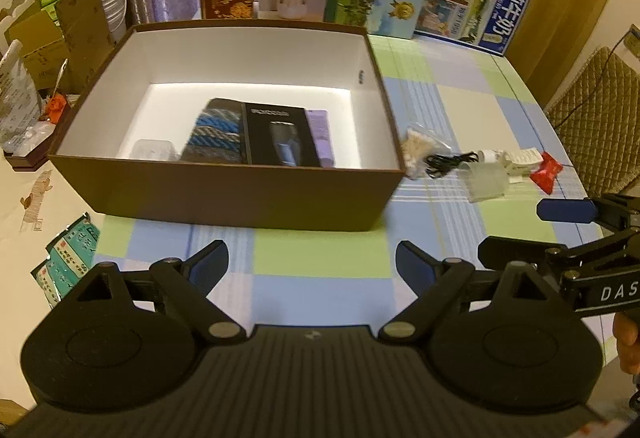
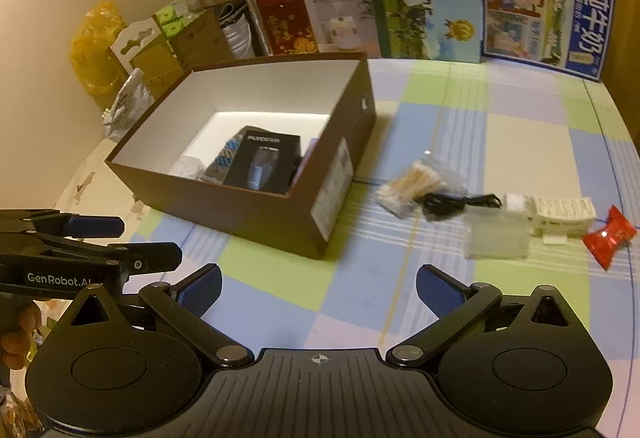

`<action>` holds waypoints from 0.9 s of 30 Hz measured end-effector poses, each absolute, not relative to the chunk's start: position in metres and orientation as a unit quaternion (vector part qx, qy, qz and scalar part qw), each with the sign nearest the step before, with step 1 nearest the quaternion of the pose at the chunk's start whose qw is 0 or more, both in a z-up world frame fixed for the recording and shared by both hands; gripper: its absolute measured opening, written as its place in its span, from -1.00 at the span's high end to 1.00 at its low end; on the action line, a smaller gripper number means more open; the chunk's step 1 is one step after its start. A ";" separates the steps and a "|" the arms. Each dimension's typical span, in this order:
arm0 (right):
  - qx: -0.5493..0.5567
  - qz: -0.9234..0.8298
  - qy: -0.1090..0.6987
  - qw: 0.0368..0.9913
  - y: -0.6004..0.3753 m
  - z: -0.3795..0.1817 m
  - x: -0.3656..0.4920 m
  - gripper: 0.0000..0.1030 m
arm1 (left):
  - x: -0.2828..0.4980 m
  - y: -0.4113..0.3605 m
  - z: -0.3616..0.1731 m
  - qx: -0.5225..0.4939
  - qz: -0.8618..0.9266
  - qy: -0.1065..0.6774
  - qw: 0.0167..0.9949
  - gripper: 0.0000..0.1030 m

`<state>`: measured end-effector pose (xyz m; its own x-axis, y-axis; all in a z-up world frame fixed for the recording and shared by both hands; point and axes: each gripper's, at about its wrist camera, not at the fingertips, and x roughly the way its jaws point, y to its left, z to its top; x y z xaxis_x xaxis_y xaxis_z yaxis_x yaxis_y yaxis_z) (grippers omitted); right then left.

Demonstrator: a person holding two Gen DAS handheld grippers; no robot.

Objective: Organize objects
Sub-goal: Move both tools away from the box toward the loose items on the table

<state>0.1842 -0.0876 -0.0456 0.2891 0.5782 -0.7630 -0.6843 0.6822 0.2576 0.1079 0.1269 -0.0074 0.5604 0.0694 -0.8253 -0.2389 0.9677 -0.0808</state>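
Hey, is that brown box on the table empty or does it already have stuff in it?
Partly filled. The brown box holds a black carton, a striped fabric bundle and a purple item.

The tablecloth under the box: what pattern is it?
The tablecloth is checked in green, blue, lilac and cream; the right wrist view shows it best.

Partly hidden in the brown box point(image 1: 224, 194)
Its near wall covers the lower ends of the black carton point(image 1: 276, 136) and striped cloth point(image 1: 216, 136).
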 end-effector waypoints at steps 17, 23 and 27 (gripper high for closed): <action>-0.039 0.334 0.475 0.813 -0.184 -0.056 0.209 -0.96 | 0.127 0.047 -0.028 -0.087 0.046 0.479 0.872 -0.72; -0.029 0.305 0.484 0.819 -0.214 -0.064 0.221 -0.96 | 0.146 0.020 -0.039 -0.079 0.019 0.486 0.870 -0.72; -0.021 0.289 0.489 0.822 -0.233 -0.068 0.229 -0.96 | 0.161 0.002 -0.045 -0.071 0.001 0.488 0.870 -0.72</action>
<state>0.2290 -0.2326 -0.0684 0.3536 0.4554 -0.8171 -0.4963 0.8317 0.2488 0.1611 0.0018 -0.0451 0.5246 -0.0676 -0.8486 -0.0711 0.9899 -0.1228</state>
